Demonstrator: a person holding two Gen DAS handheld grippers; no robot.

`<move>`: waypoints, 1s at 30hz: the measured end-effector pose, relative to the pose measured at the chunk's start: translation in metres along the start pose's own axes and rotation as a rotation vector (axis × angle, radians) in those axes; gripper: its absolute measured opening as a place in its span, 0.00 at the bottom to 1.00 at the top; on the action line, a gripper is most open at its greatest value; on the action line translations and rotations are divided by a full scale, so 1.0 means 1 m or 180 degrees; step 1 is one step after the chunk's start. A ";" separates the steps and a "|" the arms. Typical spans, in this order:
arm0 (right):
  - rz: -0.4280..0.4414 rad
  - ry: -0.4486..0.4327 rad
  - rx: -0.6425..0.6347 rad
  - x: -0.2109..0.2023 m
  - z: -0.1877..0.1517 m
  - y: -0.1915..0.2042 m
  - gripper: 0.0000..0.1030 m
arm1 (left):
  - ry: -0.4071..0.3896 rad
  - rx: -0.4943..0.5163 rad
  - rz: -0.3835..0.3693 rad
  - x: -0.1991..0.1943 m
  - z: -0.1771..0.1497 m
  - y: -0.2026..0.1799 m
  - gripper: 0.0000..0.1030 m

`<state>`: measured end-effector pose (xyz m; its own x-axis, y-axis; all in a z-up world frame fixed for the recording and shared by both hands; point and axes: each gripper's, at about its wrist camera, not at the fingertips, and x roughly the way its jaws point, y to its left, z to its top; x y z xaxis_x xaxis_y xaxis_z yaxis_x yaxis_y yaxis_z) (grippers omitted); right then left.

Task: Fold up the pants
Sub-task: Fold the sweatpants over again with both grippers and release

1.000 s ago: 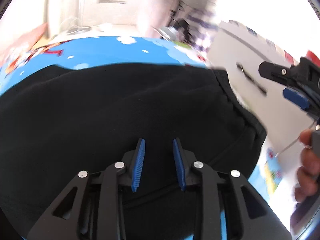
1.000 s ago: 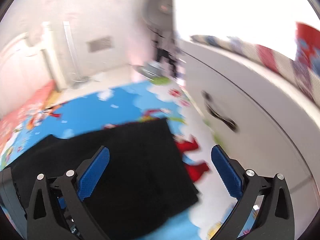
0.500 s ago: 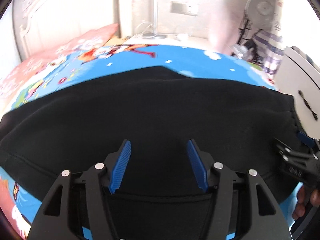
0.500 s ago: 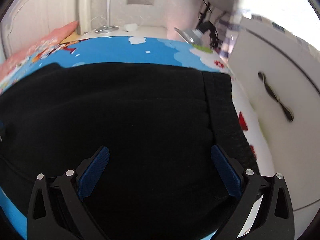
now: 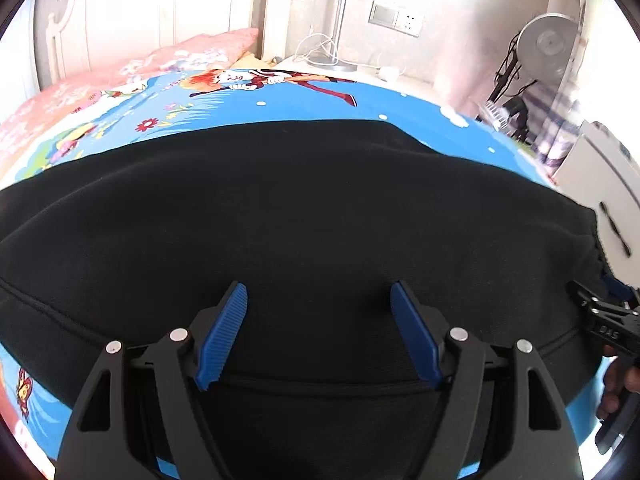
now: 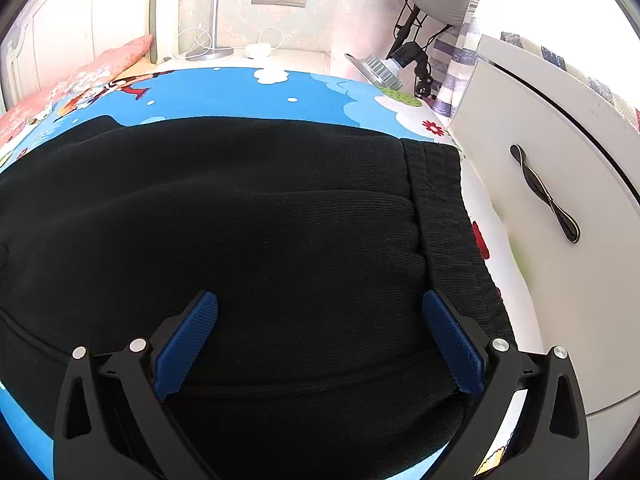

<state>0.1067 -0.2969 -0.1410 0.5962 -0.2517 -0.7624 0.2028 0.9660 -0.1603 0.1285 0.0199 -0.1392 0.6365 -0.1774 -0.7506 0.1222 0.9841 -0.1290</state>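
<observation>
Presently both tongs, left (image 5: 319, 334) opening, right (image 6: 320, 344) spread wide, hover empty over pants (image 6: 248, 220), presumably positioning to pinch near edge.

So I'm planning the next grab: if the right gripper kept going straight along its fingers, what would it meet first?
Most likely the black pants, just left of the ribbed waistband. The right gripper stands open, nothing between its pads. Depth is hard to judge.

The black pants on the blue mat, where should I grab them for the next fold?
Probably the ribbed waistband of the black pants, at the end by the white cabinet. It is a thick, straight band; come from above with the open right hand-held gripper and pinch its near corner.
</observation>
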 end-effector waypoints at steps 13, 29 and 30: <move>-0.0122 -0.0001 -0.0097 -0.022 0.023 0.017 0.95 | -0.0522 -0.1329 0.1101 -0.063 0.003 0.235 0.37; 0.1799 -0.0250 -0.1424 -0.075 0.073 0.331 0.95 | -0.0322 -0.1215 0.1374 -0.058 -0.019 0.266 0.31; 0.1784 -0.0229 -0.1506 -0.072 0.071 0.348 0.95 | -0.0321 -0.1207 0.1383 -0.057 -0.019 0.266 0.31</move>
<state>0.1891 0.0534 -0.0976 0.5647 0.2998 -0.7689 -0.4944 0.8689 -0.0243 0.1105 0.2918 -0.1427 0.6389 0.2613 -0.7235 -0.4354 0.8982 -0.0601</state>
